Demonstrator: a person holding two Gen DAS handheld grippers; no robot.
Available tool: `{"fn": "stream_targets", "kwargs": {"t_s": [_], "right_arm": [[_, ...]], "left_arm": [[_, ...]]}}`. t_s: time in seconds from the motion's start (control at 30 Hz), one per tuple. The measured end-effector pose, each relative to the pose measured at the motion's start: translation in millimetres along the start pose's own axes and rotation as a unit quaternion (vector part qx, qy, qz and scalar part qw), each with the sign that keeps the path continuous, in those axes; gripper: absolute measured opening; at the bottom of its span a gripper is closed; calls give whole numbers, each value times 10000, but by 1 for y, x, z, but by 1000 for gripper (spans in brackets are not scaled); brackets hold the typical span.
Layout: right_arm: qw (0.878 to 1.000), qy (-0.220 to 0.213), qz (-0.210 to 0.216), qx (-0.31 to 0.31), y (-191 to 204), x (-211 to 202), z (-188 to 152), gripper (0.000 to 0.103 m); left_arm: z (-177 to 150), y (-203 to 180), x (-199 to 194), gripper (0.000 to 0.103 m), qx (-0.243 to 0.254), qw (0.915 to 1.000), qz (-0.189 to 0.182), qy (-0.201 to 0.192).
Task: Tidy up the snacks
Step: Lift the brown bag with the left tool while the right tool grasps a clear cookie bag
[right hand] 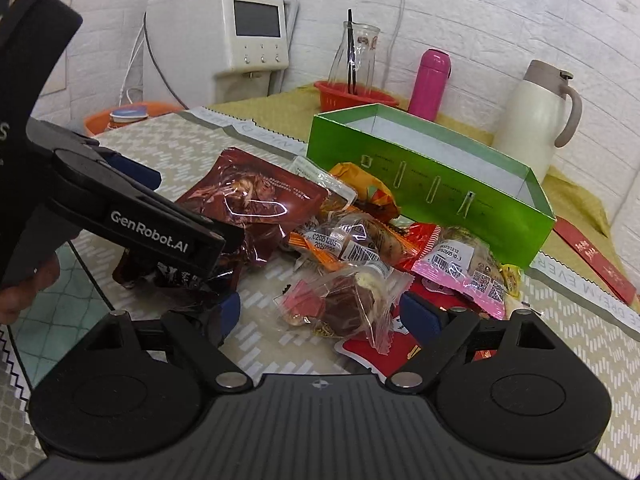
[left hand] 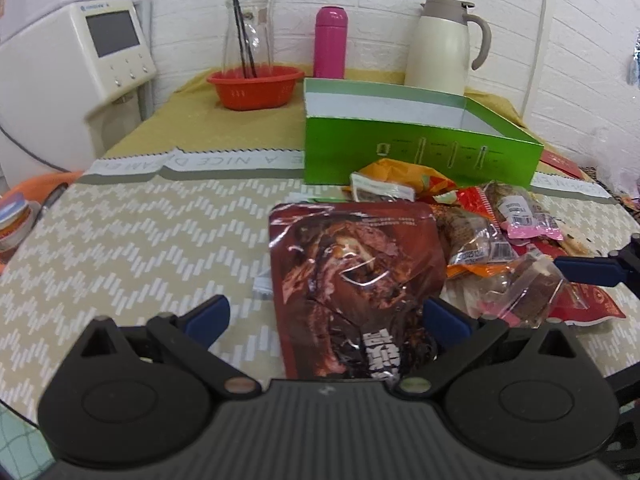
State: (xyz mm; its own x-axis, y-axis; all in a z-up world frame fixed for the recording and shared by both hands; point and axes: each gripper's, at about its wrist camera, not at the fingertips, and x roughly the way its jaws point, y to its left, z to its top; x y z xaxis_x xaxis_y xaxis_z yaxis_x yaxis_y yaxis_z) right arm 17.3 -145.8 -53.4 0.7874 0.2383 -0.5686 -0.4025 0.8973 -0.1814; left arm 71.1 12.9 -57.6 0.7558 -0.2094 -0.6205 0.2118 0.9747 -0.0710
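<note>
A pile of snack packets lies on the patterned table in front of an open green box (left hand: 416, 152), also in the right wrist view (right hand: 432, 184). My left gripper (left hand: 326, 320) is open, its blue fingers on either side of the near end of a large dark red pouch (left hand: 352, 272); the same pouch shows in the right wrist view (right hand: 248, 208). My right gripper (right hand: 320, 316) is open around a clear packet with brown and pink contents (right hand: 340, 304). That packet shows in the left wrist view (left hand: 524, 288), with a right gripper fingertip (left hand: 588, 270) beside it.
A red basket (left hand: 254, 86) holding a glass carafe, a pink bottle (left hand: 330, 42) and a cream thermos jug (left hand: 442, 46) stand behind the box by the wall. A white dispenser (left hand: 80, 52) stands at the left. A red envelope (right hand: 592, 260) lies right of the box.
</note>
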Motion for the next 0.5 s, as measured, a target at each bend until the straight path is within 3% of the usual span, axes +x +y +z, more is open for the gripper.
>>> {"fn": "stream_targets", "kwargs": {"t_s": [0.13, 0.23, 0.27, 0.33, 0.37, 0.4, 0.5], "right_arm": [[10000, 69, -39, -7, -3, 8, 2, 103], [9997, 159, 119, 104, -8, 13, 1, 103], [9996, 176, 178, 160, -9, 15, 1, 96], [9997, 35, 202, 141, -8, 12, 0, 61], [9994, 29, 306, 160, -8, 11, 0, 51], [9994, -6, 299, 181, -7, 9, 0, 47], [9996, -46, 257, 147, -5, 7, -2, 47]], "left_arm": [[0, -3, 13, 102, 8, 9980, -589, 211], [-3, -6, 15, 100, 55, 9982, -587, 106], [-4, -6, 15, 97, 71, 9983, -577, 95], [-5, -5, 12, 92, 33, 9984, -559, 52], [-5, -3, 9, 89, -46, 9980, -624, 35], [-6, -2, 5, 88, -100, 9978, -650, 18], [-10, -5, -4, 87, 107, 9984, -546, -75]]}}
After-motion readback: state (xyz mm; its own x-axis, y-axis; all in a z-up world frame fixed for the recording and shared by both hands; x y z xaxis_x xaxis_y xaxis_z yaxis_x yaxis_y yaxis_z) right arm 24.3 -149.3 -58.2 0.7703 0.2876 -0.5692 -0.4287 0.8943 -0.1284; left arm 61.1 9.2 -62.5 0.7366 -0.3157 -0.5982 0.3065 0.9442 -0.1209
